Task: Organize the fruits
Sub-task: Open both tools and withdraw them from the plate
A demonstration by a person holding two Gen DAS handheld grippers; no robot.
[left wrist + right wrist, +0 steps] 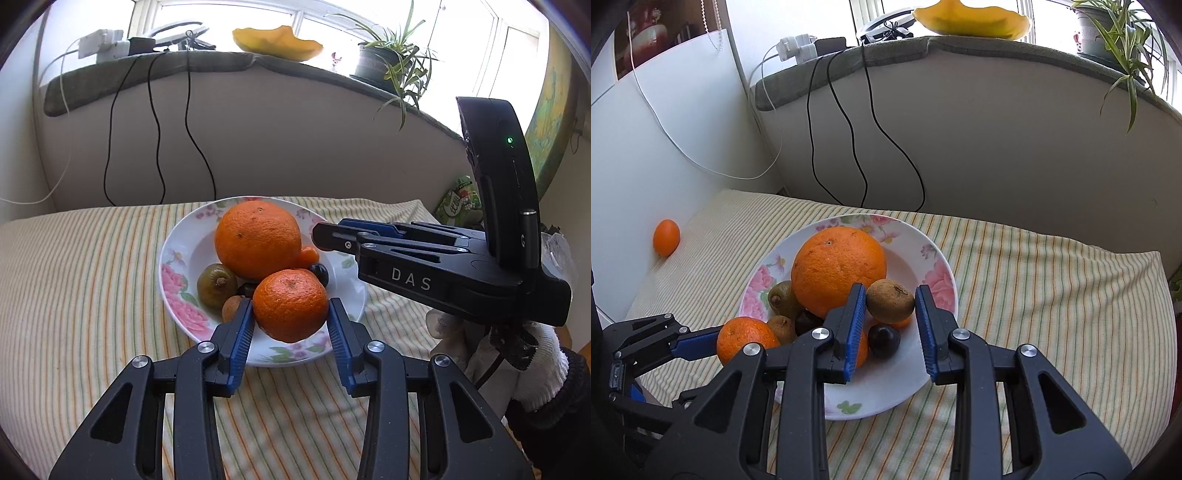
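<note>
A small mandarin (pixel 290 304) sits at the near edge of the flowered plate (pixel 184 251), clamped between the blue pads of the left gripper (pixel 290 325), while a brown kiwi (pixel 891 300) over the plate's middle is clamped in the jaws of the right gripper (pixel 891 310). Around them the plate holds a large orange (pixel 839 269), a greener kiwi (pixel 781 300), another small brown fruit (pixel 782 328) and a dark round one (pixel 884 339), perhaps a cherry, though the view is too distorted to be sure. The plate rests on a striped cloth (pixel 1034 295), where a lone orange fruit (pixel 666 237) lies well apart against the white wall.
</note>
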